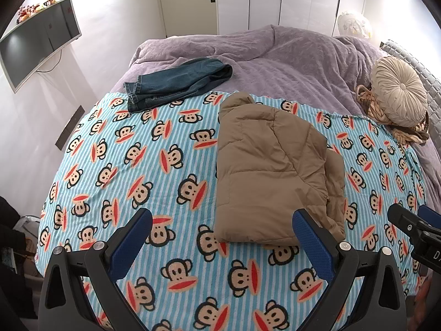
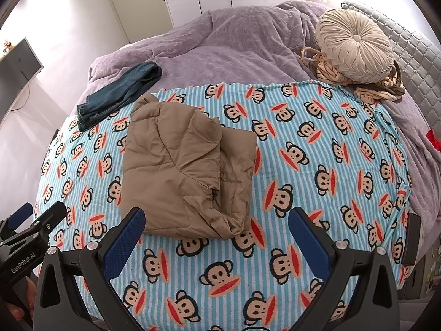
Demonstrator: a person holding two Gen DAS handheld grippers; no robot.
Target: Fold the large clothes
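Observation:
A tan puffer jacket (image 1: 271, 165) lies folded into a thick bundle on the blue striped monkey-print blanket (image 1: 137, 171); the right wrist view shows the jacket (image 2: 182, 165) left of centre on the blanket (image 2: 317, 165). Folded blue jeans (image 1: 176, 82) rest at the blanket's far left edge, also jeans (image 2: 118, 96). My left gripper (image 1: 223, 220) hovers open just short of the jacket's near edge, nothing between its fingers. My right gripper (image 2: 217, 218) is open too, its left finger near the jacket's front corner. Each gripper shows at the edge of the other's view.
A purple duvet (image 1: 275, 58) covers the far half of the bed. A round beige cushion (image 1: 398, 91) sits on a knotted throw (image 2: 369, 88) at the right by the quilted headboard (image 2: 413, 44). A wall television (image 1: 38, 38) hangs left; a door (image 1: 190, 0) and wardrobes stand behind.

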